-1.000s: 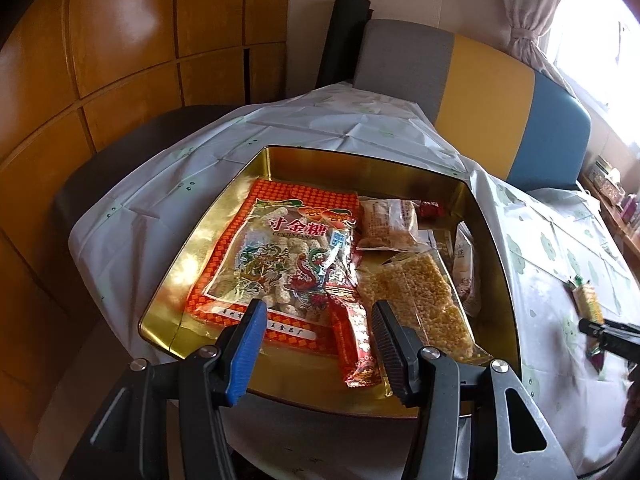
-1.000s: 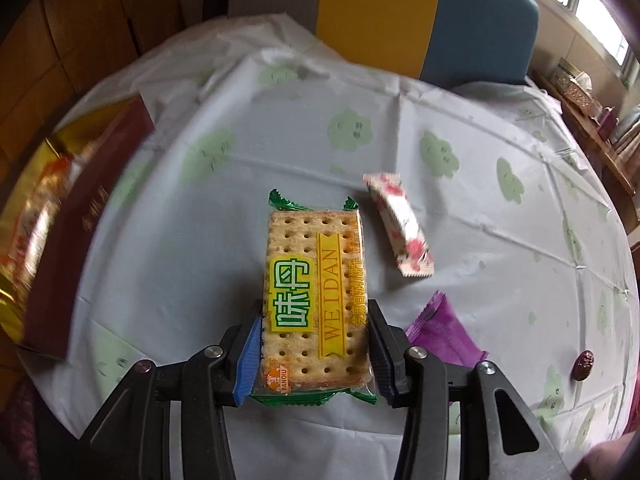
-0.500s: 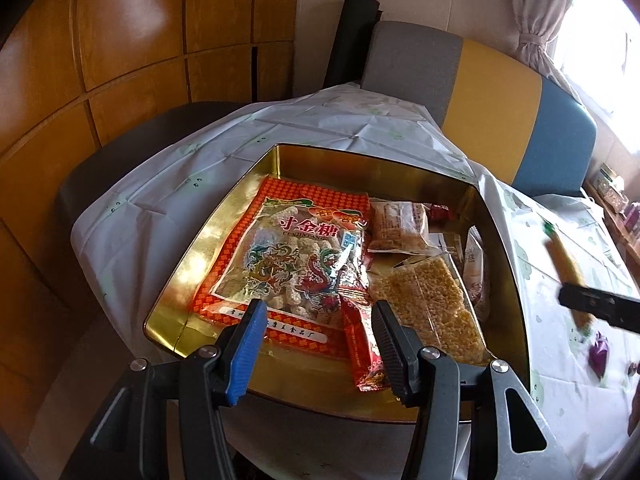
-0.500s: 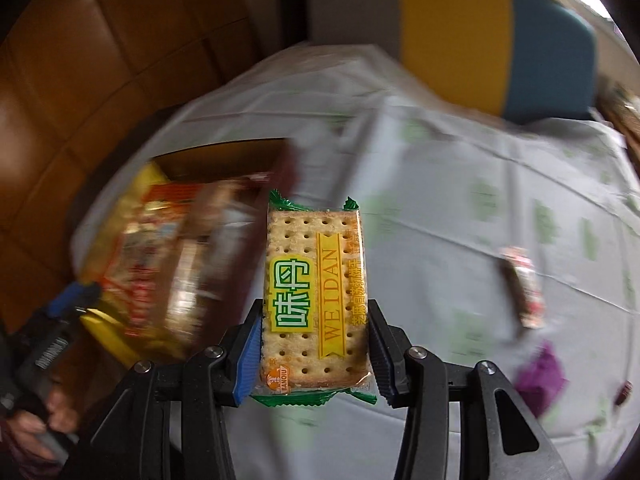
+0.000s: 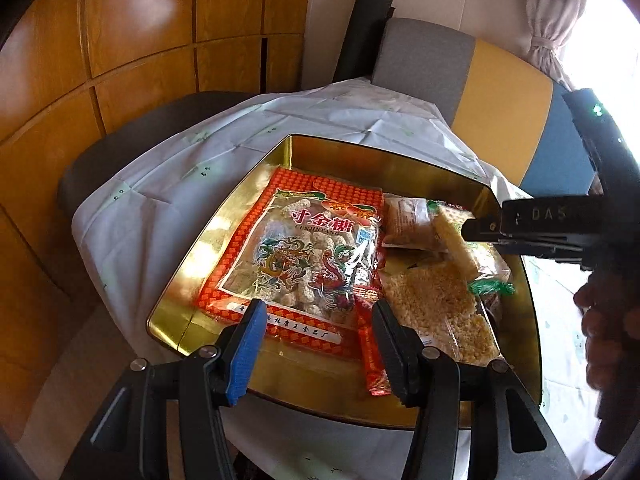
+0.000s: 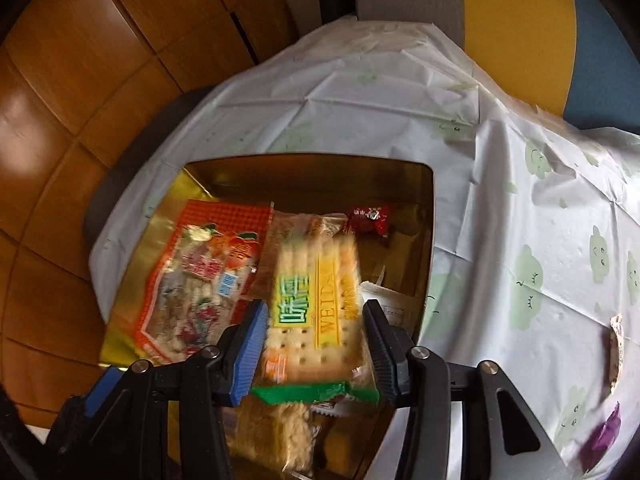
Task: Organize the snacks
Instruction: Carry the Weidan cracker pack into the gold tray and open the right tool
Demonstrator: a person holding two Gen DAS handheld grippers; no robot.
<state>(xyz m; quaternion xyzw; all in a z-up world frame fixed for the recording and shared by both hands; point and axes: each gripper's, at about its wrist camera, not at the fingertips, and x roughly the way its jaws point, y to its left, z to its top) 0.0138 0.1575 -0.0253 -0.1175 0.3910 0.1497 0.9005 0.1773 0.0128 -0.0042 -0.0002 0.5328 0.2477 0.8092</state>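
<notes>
Two grippers up, both over the gold tin (image 5: pixel 224 240) on the clothed table (image 6: pixel 400 120). My right gripper (image 6: pixel 316 340) has the cracker pack (image 6: pixel 316 304) between its fingers, over the tin's right half, above the puffed-rice bar (image 5: pixel 440 308) and small wrapped pieces; jaws have just been opening and I see slivers of gap at both pads, so the pack looks let go or nearly, though blur keeps me from being sure. From the left view the pack (image 5: pixel 456 240) sits tilted at the tin's far right, the right gripper (image 5: pixel 480 232) coming in from the right. My left gripper (image 5: pixel 316 344) hangs spread and empty at the tin's near edge, over the big orange bag (image 5: pixel 304 256) and red stick (image 5: pixel 370 356). Risks as I judge them: pack drops on edge and leans on the right wall instead of lying flat; it lands on the crumbly rice bar and cracks it, or its own crackers; a corner snags a pad and gets dragged out when I pull back. More snacks remain on the cloth at far right: a pink wrapper (image 6: pixel 616 348) and purple one (image 6: pixel 600 436).
</notes>
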